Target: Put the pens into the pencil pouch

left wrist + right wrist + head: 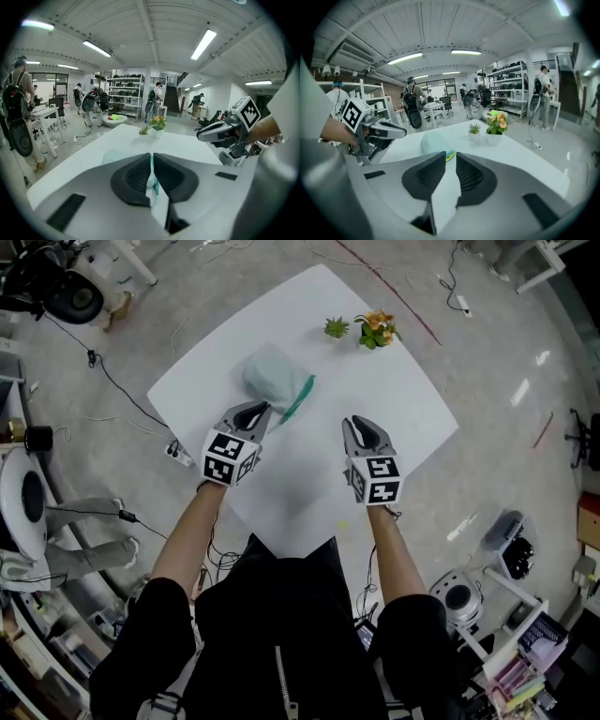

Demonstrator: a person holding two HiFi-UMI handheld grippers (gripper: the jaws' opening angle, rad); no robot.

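A pale green pencil pouch (272,374) lies on the white table (403,399), with a green pen (299,399) against its right side. My left gripper (258,409) hovers just short of the pouch, its jaws shut with nothing between them. In the left gripper view, the pen (154,186) shows through the thin slit between the jaws of the left gripper (151,154). My right gripper (362,423) is off to the right of the pen, jaws a little apart and empty. The right gripper view shows the right gripper (451,158), with the pouch (433,142) and pen (450,154) ahead.
Two small potted plants (337,328) (376,329) stand near the table's far corner. A power strip (178,454) and cables lie on the floor at the left edge. Chairs, robots and shelves ring the table, and people stand in the room behind.
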